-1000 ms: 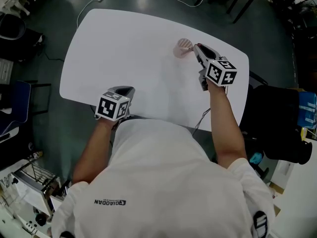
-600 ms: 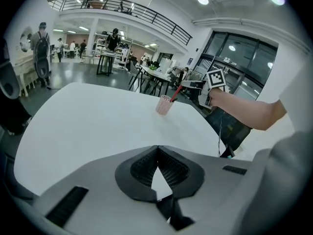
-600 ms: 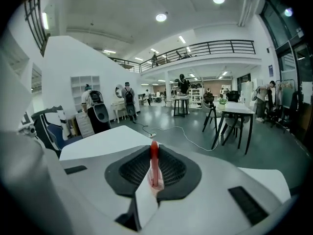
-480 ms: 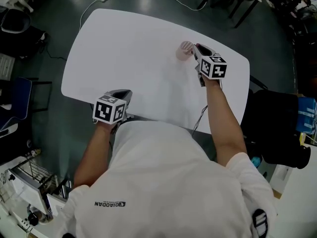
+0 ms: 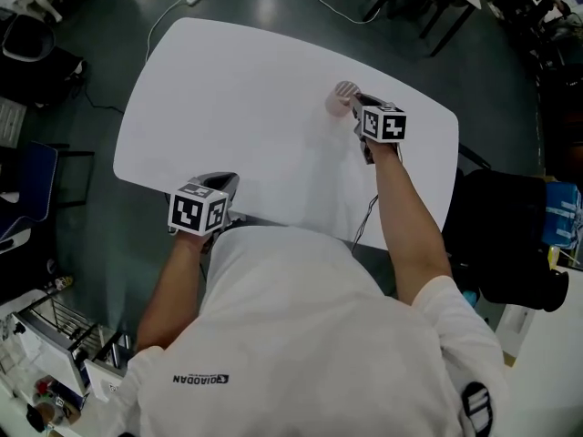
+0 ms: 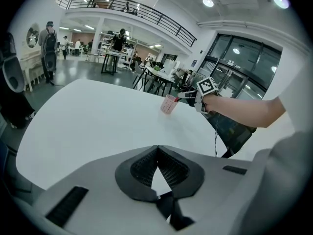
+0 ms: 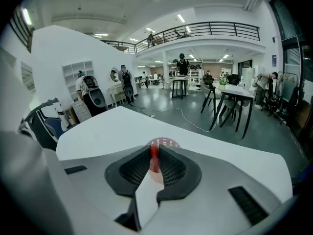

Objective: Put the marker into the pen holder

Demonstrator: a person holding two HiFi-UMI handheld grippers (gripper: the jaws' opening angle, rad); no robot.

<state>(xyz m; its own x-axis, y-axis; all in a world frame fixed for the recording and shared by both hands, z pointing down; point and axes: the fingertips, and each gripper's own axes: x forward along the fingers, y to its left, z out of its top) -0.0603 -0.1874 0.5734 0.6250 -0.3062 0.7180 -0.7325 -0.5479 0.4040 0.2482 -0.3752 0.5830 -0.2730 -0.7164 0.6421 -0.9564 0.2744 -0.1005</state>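
Pen holder [image 5: 339, 99]: pink mesh cup, standing upright on the white desk [image 5: 228, 89], near its far right edge.
Marker [image 7: 154, 159]: red, pinched between the pads of the right hand-held gripper [image 5: 358, 99]. Far end lines up with the pen holder's mouth just beyond the jaws. Cannot tell whether the tip is already past the rim.
Right hand-held gripper: jaws narrowed onto the marker, pressing on both its sides. Angled downward, just beside the pen holder, with the cube of square markers toward the person.
Left hand-held gripper [image 5: 225, 183]: jaw tips meeting, nothing between them. Sits at the near edge of the desk, well apart from the pen holder, over bare white surface.
Arms: both bare below short white sleeves, the right one reaching across the desk, the left one kept close to the body.
Desk: rounded corners, with only the pen holder standing on it.
Floor [image 5: 82, 208]: dark and glossy, with a white cable [image 5: 173, 3] trailing beyond the desk's far edge.
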